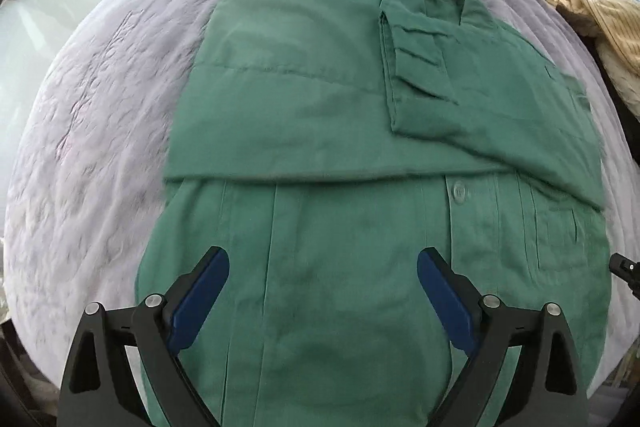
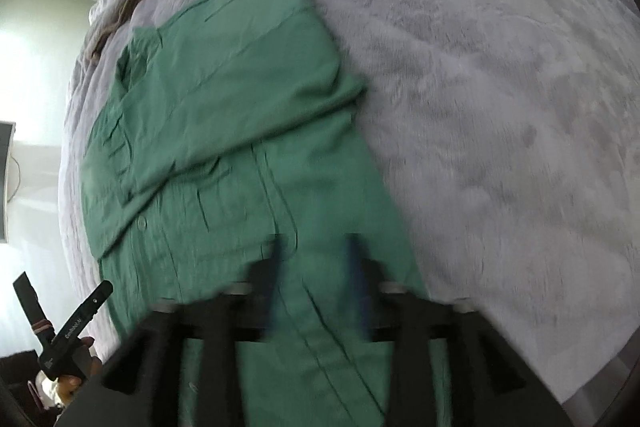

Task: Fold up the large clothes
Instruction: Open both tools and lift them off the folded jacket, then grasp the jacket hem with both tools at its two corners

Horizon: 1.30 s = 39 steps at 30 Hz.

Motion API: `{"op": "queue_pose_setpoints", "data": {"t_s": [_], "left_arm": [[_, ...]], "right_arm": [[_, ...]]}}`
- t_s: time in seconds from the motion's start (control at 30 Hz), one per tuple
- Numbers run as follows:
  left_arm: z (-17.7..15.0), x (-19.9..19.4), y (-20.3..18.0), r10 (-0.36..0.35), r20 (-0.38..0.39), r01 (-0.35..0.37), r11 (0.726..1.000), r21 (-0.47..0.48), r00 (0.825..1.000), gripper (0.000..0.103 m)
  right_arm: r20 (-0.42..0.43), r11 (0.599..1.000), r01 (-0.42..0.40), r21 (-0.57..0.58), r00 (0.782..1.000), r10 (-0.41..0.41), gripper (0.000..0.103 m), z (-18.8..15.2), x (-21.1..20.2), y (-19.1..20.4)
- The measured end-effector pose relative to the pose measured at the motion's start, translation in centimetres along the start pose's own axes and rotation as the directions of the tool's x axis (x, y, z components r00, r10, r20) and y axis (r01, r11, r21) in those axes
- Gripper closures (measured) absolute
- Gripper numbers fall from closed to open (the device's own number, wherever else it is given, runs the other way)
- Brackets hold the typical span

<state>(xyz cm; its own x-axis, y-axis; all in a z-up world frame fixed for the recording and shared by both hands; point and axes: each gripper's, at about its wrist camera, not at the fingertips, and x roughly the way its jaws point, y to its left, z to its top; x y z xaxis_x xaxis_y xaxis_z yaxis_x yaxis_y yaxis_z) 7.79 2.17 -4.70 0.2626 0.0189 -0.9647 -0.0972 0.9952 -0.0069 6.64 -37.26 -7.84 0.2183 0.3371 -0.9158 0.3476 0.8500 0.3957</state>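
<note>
We see the green shirt (image 1: 320, 155) lying flat on the lilac bed cover (image 1: 100, 131), its sleeves already folded across the chest. The left tool (image 1: 323, 269) stands wide apart with nothing between its pads. The right tool (image 2: 316, 267) is blurred, half apart, and also empty above the cloth. We judge the shirt light, soft and limp, so it will sag. We would pinch both hem corners, toward 6 o'clock, and lift them together.
</note>
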Motion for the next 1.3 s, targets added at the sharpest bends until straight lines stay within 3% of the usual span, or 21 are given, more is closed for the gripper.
{"op": "queue_pose_setpoints", "data": {"t_s": [0.03,0.2,0.27,0.33,0.47,0.53,0.77,0.93,1.3], "left_arm": [[-0.6,-0.2,0.1,-0.003,-0.015,0.003,1.0,-0.005,1.0,0.007],[-2.9,-1.6,0.5,0.002,-0.054,-0.003,1.0,-0.016,0.999,0.007],[-3.7,-2.3,0.6,0.004,-0.068,-0.005,1.0,-0.015,0.998,0.0],[-4.4,-2.8,0.4,0.006,-0.078,-0.007,1.0,-0.008,0.997,0.0],[-5.3,-3.2,0.3,0.012,-0.107,-0.011,1.0,0.009,0.994,0.0],[-5.8,-3.4,0.3,0.015,-0.12,-0.013,1.0,0.018,0.993,0.0],[-7.2,-3.9,0.4,0.031,-0.148,-0.026,0.999,0.039,0.988,0.0],[-8.3,-4.3,0.7,0.033,-0.153,-0.03,0.999,0.025,0.988,0.0],[-10.0,-5.1,1.8,0.005,-0.163,-0.003,1.0,0.008,0.987,0.0]], "right_arm": [[0.002,1.0,0.0,-0.004,1.0,0.0,0.042,-0.5,-0.4,0.1],[-0.031,1.0,0.0,-0.013,1.0,0.0,0.041,-1.8,-1.3,0.3],[-0.038,1.0,-0.004,-0.026,0.999,0.003,0.035,-2.3,-1.7,0.4],[-0.021,0.999,-0.01,-0.047,1.0,0.009,0.02,-2.8,-2.4,0.6],[0.002,0.996,-0.027,-0.081,1.0,0.028,0.015,-3.6,-3.2,0.8],[0.0,0.995,-0.029,-0.093,1.0,0.029,0.0,-3.9,-3.3,0.8],[-0.124,0.998,-0.048,-0.034,0.991,0.043,0.0,-4.9,-2.3,-0.9],[-0.136,0.998,-0.066,0.024,0.988,0.069,0.0,-5.5,-2.3,-2.2],[-0.142,1.0,-0.002,0.012,0.99,0.004,0.0,-6.8,-2.2,-3.8]]}}
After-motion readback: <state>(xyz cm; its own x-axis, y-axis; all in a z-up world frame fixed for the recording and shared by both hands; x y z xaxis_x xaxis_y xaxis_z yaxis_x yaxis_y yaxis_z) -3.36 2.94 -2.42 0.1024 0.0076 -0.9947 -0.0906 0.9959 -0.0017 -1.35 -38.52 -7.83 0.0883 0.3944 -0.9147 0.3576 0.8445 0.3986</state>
